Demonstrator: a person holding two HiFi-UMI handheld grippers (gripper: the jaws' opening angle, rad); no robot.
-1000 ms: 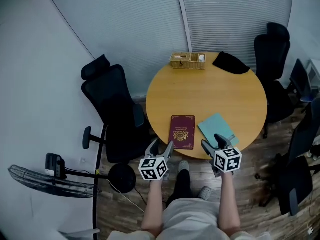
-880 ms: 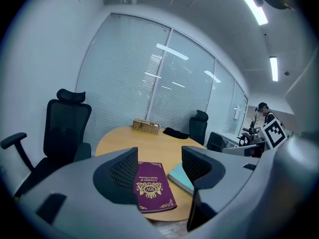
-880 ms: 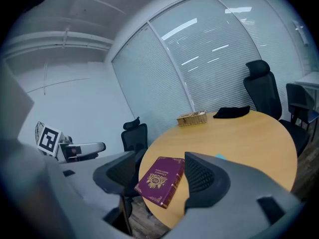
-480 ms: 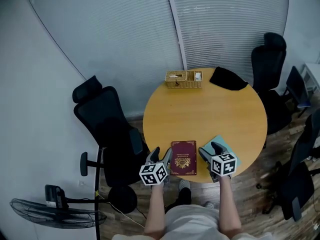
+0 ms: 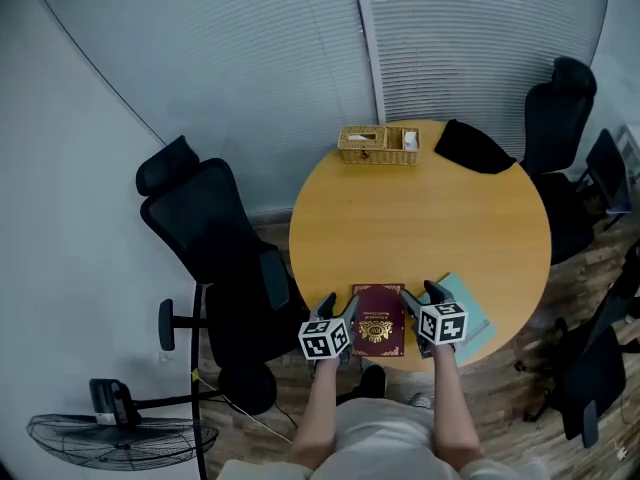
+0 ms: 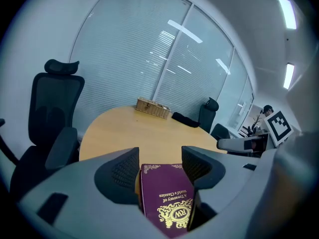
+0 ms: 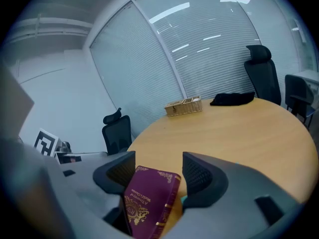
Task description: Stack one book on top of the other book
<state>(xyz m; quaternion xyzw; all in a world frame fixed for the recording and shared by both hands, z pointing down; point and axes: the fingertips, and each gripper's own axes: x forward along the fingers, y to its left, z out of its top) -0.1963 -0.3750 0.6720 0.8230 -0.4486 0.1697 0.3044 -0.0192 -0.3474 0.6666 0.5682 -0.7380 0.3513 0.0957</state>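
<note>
A maroon book (image 5: 378, 320) with a gold crest lies near the front edge of the round wooden table (image 5: 420, 218). A teal book (image 5: 474, 313) lies flat to its right, partly hidden behind my right gripper. My left gripper (image 5: 340, 306) hovers at the maroon book's near-left corner, jaws open. The right gripper (image 5: 428, 294) sits between the two books, also open. In the left gripper view the maroon book (image 6: 167, 198) shows through the gap of the left gripper (image 6: 159, 158). The right gripper (image 7: 158, 164) frames the same maroon book (image 7: 147, 195); a teal sliver (image 7: 185, 198) peeks beside it.
A wicker basket (image 5: 378, 144) and a black cloth (image 5: 480, 146) lie at the table's far edge. Black office chairs stand left (image 5: 215, 238) and right (image 5: 560, 98) of the table. A floor fan (image 5: 120, 438) is down at the left.
Both grippers have moved forward from just off the table's front edge to either side of the maroon book. The books have not shifted on the table.
</note>
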